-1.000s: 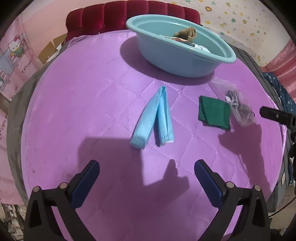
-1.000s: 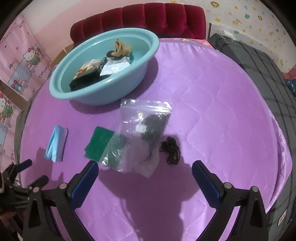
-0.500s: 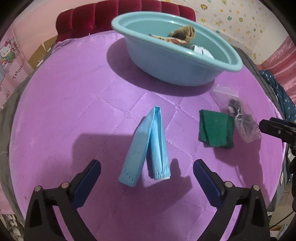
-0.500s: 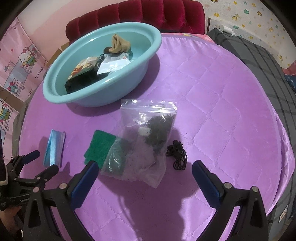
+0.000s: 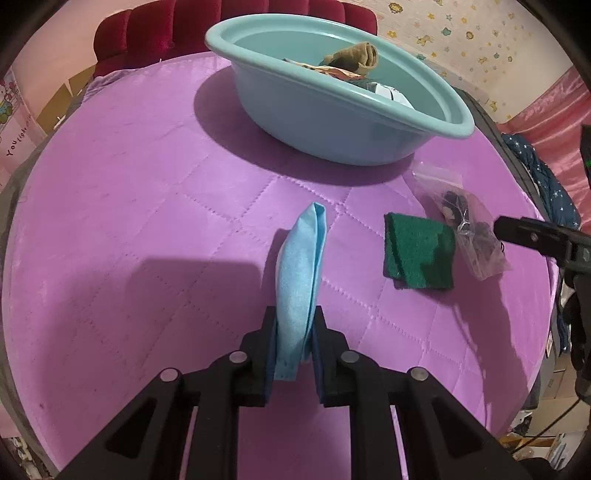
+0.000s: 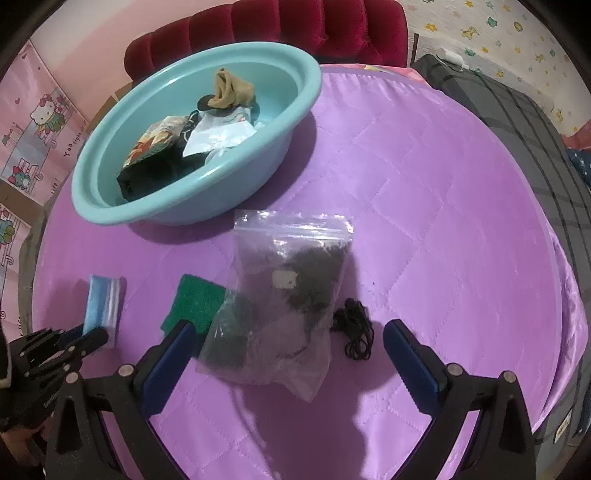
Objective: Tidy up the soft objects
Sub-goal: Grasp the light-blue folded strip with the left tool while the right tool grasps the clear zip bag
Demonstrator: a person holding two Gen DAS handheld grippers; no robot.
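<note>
My left gripper (image 5: 294, 325) is shut on the near end of a folded light blue cloth (image 5: 301, 266) that lies on the purple quilt; the cloth also shows in the right wrist view (image 6: 101, 301). A folded green cloth (image 5: 419, 254) lies to its right, also seen in the right wrist view (image 6: 194, 301). My right gripper (image 6: 290, 334) is open, its fingers either side of a clear zip bag (image 6: 284, 295) holding dark soft items. A teal basin (image 6: 118, 218) behind holds several soft items.
A black cord bundle (image 6: 352, 328) lies by the zip bag's right side. A red tufted headboard (image 6: 280, 22) stands behind the basin. A dark plaid blanket (image 6: 517, 122) covers the bed's right edge. The quilt (image 6: 443, 221) stretches out to the right.
My left gripper moved forward over the blue cloth and closed on its near end. My right gripper moved closer to the zip bag and stays open.
</note>
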